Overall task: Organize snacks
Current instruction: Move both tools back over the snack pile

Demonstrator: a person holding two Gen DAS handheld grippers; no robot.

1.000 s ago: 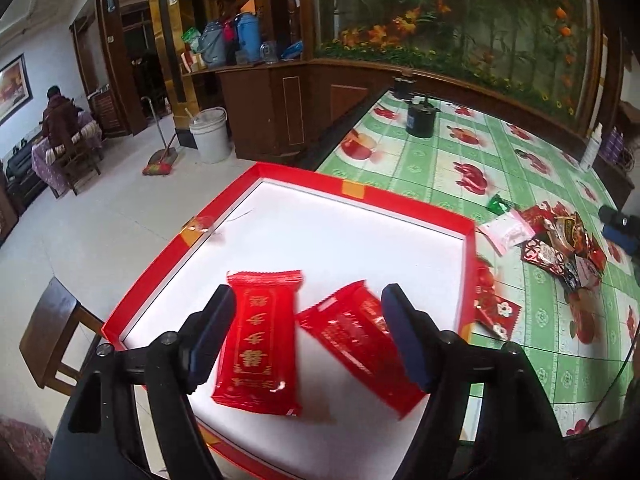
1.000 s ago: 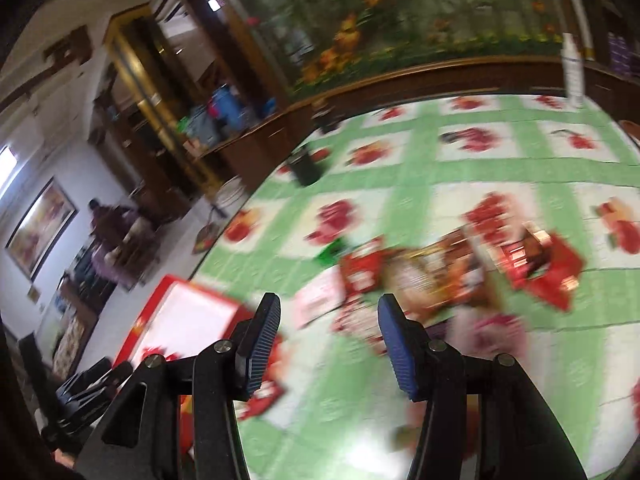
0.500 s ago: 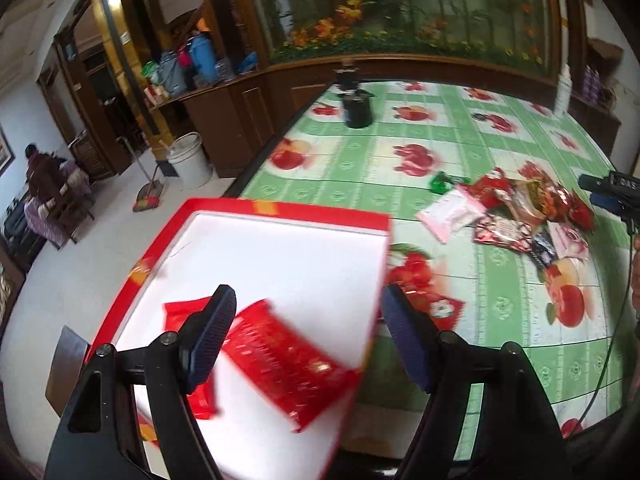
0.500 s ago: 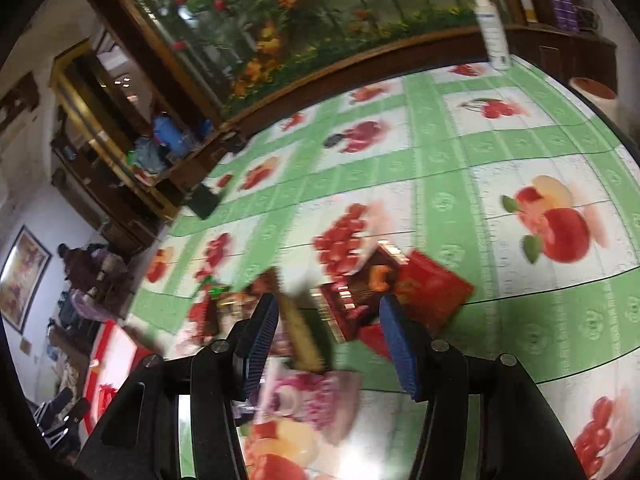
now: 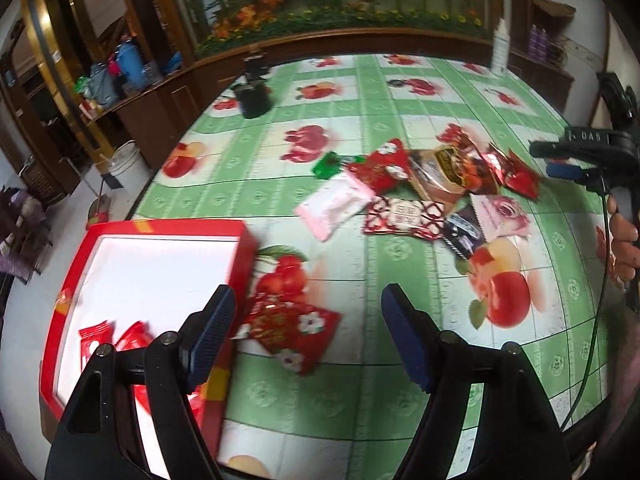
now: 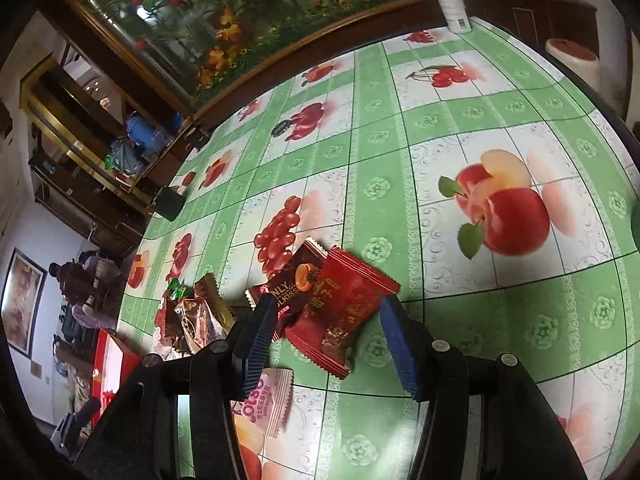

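My left gripper [image 5: 308,332] is open and empty above a red flowered snack packet [image 5: 292,330] lying beside the red box [image 5: 240,264]. The box holds two red packets [image 5: 96,340] at its near end. A pile of snack packets [image 5: 432,188] lies mid-table. My right gripper [image 6: 326,344] is open, its fingers on either side of a red packet [image 6: 352,300] that lies on a dark red packet [image 6: 296,280]. The right gripper also shows in the left wrist view [image 5: 580,156] beyond the pile.
A black container [image 5: 252,96] and a white bottle [image 5: 500,46] stand at the table's far side. A pink packet [image 6: 264,404] lies under my right gripper. A white bucket [image 5: 126,162] stands on the floor left of the table.
My left gripper swung right, off the box, and now hangs over the flowered packet on the table. My right gripper moved in over the red packet at the pile's edge.
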